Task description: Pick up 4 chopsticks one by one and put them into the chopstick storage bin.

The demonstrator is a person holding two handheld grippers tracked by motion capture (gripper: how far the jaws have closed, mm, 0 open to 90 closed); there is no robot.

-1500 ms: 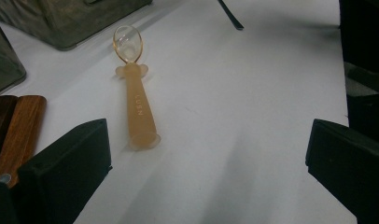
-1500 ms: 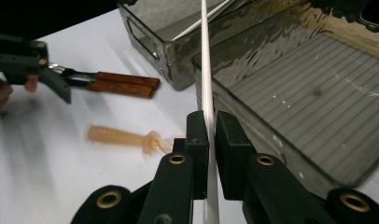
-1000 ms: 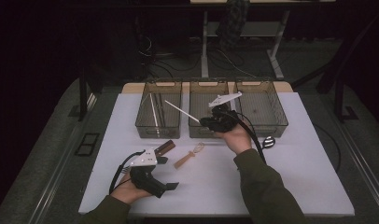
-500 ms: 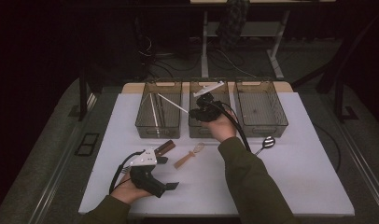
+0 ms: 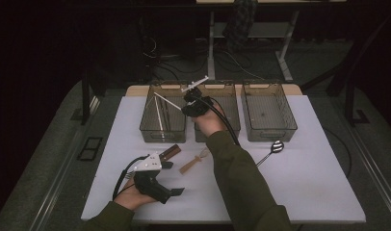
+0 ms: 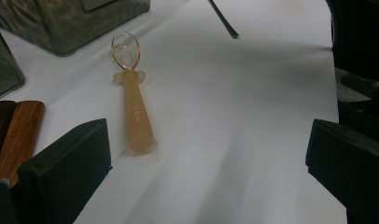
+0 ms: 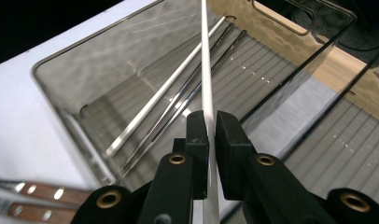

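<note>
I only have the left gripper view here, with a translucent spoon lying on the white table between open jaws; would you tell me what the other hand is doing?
Observer: The right gripper is shut on a white chopstick, held above the left bin.
Operator: Thank you. Is anything already in that bin?
Observer: Yes, a white chopstick and thin metal chopsticks lie on its floor.
Operator: And what else is left on the table?
Observer: A dark metal spoon lies in front of the right bin.
</note>
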